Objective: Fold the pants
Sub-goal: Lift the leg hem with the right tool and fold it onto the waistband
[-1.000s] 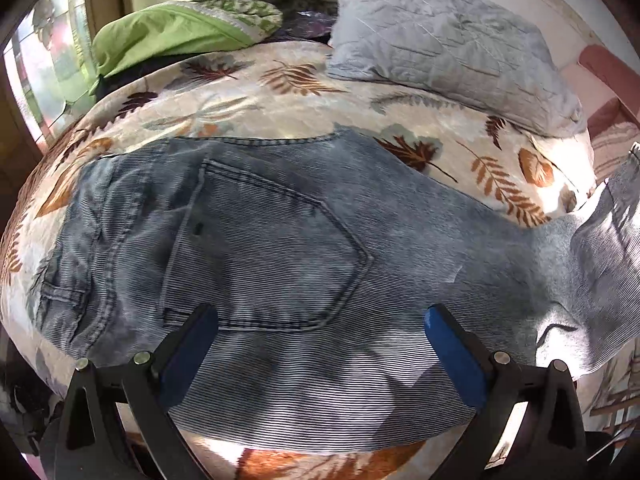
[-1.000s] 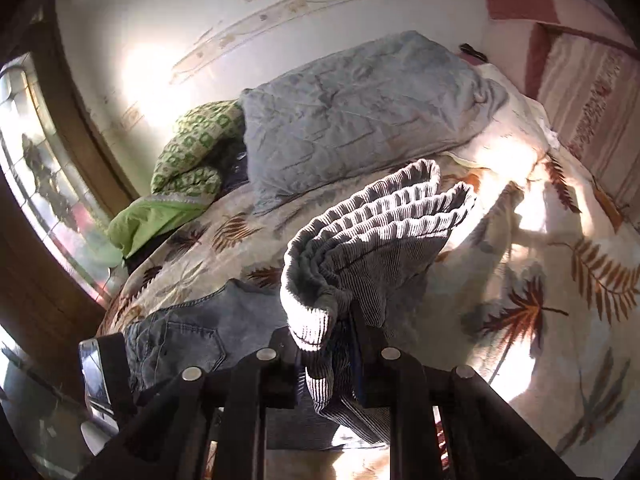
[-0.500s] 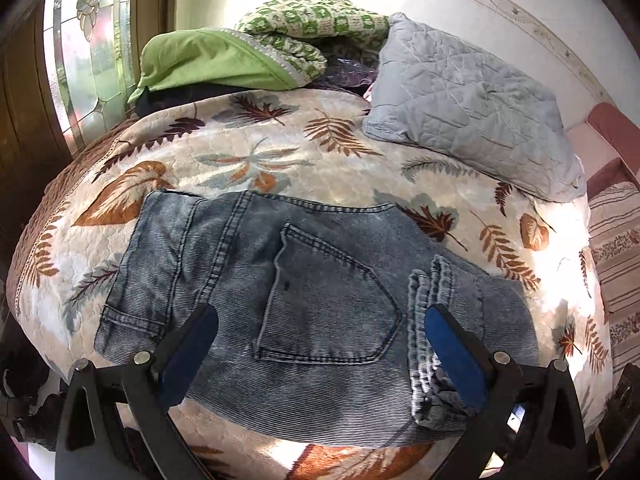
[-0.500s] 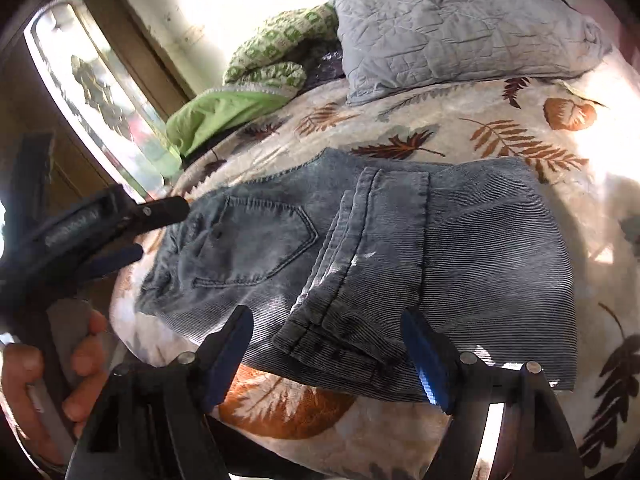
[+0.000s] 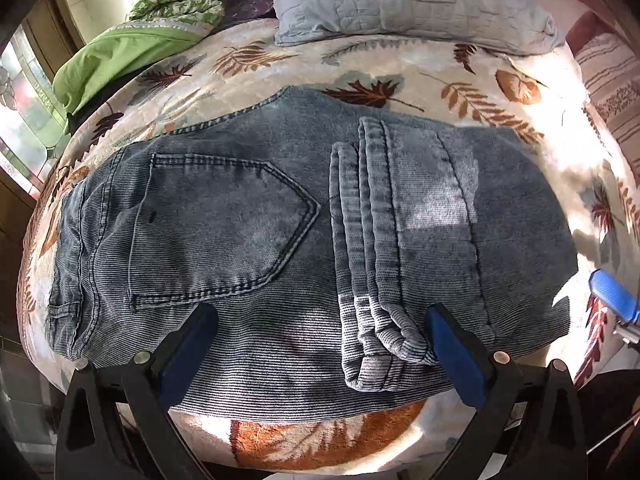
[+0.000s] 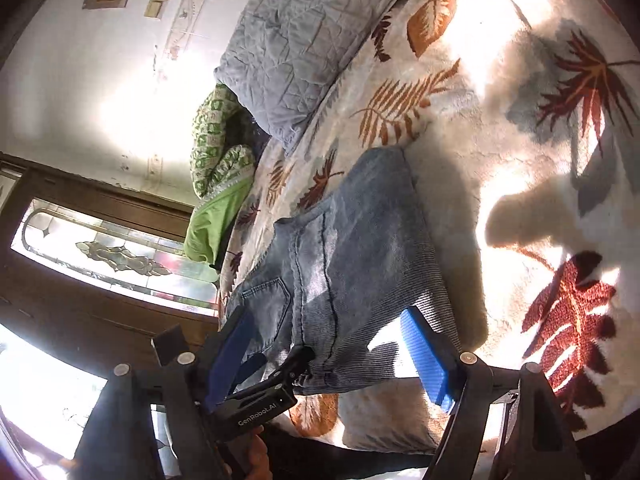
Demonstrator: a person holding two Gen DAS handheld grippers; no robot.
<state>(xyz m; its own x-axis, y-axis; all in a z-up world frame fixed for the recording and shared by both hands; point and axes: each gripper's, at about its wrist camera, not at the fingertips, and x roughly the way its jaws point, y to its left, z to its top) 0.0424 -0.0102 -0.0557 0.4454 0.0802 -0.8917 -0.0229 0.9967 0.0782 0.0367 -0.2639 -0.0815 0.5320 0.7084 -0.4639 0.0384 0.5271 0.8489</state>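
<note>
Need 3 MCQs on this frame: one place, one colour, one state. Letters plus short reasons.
1. Where do the folded leg hems lie on the jeans?
A. beside the back pocket's point
B. on the grey pillow
C. hanging off the bed

2. What colour are the claw pads?
A. red
B. blue
C. yellow

3. State of the right claw?
A. shut on the hems
B. shut on the pillow
C. open, holding nothing

Key: 1 A, the hems sit just right of the back pocket; 2 B, both wrist views show blue pads; 3 C, its jaws stand apart with the denim lying flat on the bedspread beyond them.
</note>
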